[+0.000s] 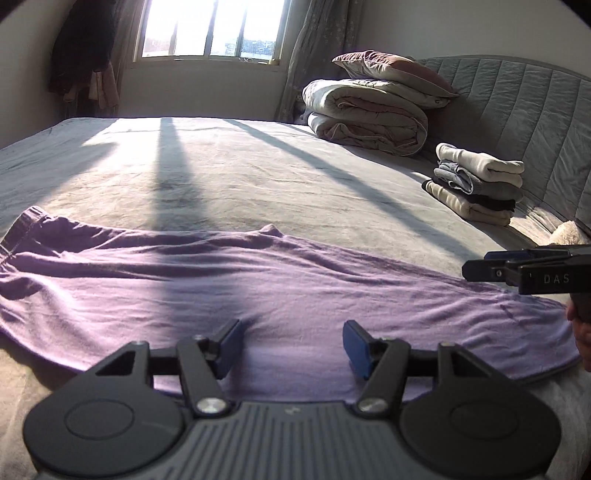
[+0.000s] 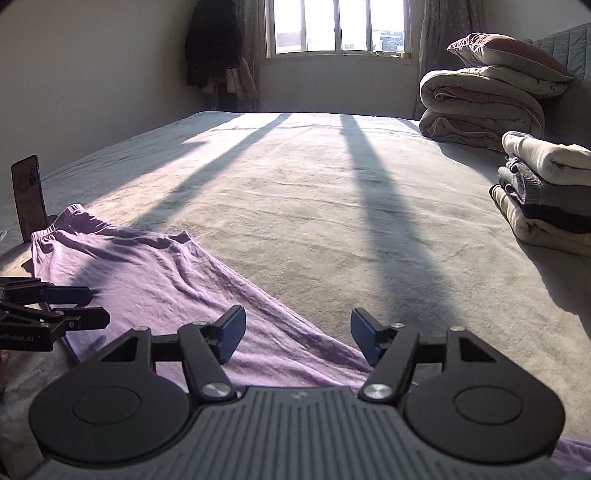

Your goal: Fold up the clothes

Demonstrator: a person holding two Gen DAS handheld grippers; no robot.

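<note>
A wide bed [image 2: 295, 192] under a grey sheet fills the room. At twelve o'clock a barred window [image 2: 338, 27] throws sunlight and long bar shadows across it. Curtains [image 1: 317, 48] flank the window. A quilted grey headboard [image 1: 517, 110] stands at three o'clock; walls are pale.

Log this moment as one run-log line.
stage: before first fold | purple garment: spread flat on bed | left gripper: jaws open, empty | right gripper: jaws open, empty | folded pile: by headboard
</note>
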